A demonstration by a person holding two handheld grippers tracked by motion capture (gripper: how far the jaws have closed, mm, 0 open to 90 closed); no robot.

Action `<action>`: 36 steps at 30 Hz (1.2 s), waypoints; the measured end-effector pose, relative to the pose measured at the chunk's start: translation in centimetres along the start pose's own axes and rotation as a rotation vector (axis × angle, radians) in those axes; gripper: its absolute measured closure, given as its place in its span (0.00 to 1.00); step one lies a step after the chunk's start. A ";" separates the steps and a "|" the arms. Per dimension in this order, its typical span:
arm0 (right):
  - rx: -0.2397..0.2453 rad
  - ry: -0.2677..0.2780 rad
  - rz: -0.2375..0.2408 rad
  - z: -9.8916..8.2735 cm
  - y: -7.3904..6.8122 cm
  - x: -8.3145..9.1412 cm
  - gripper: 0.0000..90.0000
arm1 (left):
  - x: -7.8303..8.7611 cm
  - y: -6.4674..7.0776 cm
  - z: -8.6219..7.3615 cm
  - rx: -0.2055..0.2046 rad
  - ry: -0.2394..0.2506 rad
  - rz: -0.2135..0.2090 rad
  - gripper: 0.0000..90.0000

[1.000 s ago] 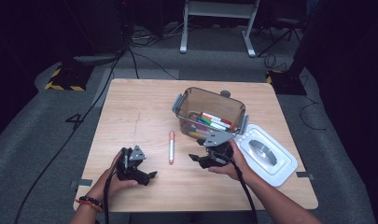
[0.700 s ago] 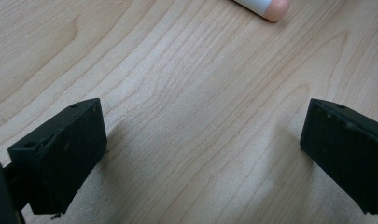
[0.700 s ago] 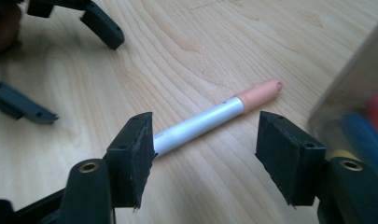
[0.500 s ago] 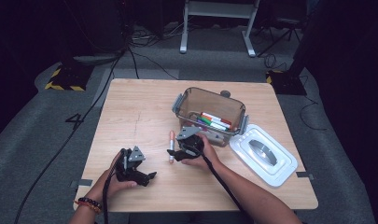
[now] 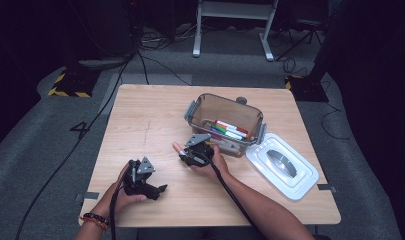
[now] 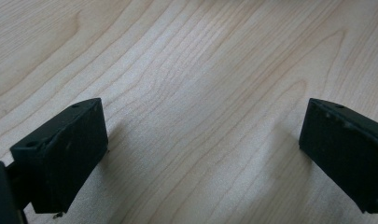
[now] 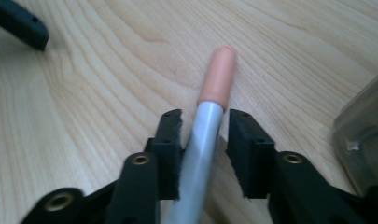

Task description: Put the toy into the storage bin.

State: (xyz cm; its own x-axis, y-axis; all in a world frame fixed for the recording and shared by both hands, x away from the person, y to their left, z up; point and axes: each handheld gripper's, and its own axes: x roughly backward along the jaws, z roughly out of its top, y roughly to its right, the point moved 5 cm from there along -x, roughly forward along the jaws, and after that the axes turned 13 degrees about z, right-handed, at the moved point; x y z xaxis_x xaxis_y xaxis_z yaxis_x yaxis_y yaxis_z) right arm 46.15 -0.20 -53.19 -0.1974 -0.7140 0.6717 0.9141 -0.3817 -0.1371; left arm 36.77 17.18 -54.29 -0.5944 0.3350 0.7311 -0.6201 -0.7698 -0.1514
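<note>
Just closing, right hand-held gripper (image 7: 204, 140) straddles marker (image 7: 210, 107) beside box (image 5: 225, 120).

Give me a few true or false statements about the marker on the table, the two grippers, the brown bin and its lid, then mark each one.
1. The right gripper has the marker between its jaws. True; the jaws have just been closing, though a slight gap shows on one side, so a firm grip is not certain.
2. The marker has a blue cap. False; its cap is salmon pink, on a grey barrel.
3. The left gripper is open over bare wood. True.
4. The lid is on the bin. False; it lies on the table beside the bin.
5. The bin is empty. False; several markers lie inside it.
</note>
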 end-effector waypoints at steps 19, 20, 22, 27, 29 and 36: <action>0.075 -0.099 0.101 -8.1 -1.7 9.1 0.85 | 0.0 0.0 0.0 0.005 -0.002 0.004 0.01; 0.075 -0.099 0.101 -8.1 -1.7 9.1 0.85 | 0.0 0.0 0.0 0.005 -0.002 0.004 0.01; 0.077 -0.096 0.109 -9.3 -1.8 10.3 0.83 | 0.0 0.0 0.0 0.005 -0.002 0.004 0.01; 0.087 -0.085 0.120 -9.5 -1.9 10.4 0.66 | 0.0 0.0 0.0 0.003 -0.002 0.004 0.01; 0.086 -0.075 0.119 -9.0 -1.9 9.8 0.65 | 0.0 0.0 0.0 0.002 -0.002 0.004 0.01; 0.086 -0.105 0.116 -7.2 -2.5 8.0 0.82 | 0.0 0.0 0.0 0.002 -0.002 0.002 0.01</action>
State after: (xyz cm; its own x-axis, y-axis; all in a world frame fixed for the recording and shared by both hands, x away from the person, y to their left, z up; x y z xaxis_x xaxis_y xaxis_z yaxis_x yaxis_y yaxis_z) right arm 39.79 -9.16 -52.73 -0.0547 -0.6831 0.7282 0.9564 -0.2454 -0.1584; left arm 36.76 17.18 -54.30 -0.5949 0.3324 0.7318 -0.6177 -0.7716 -0.1517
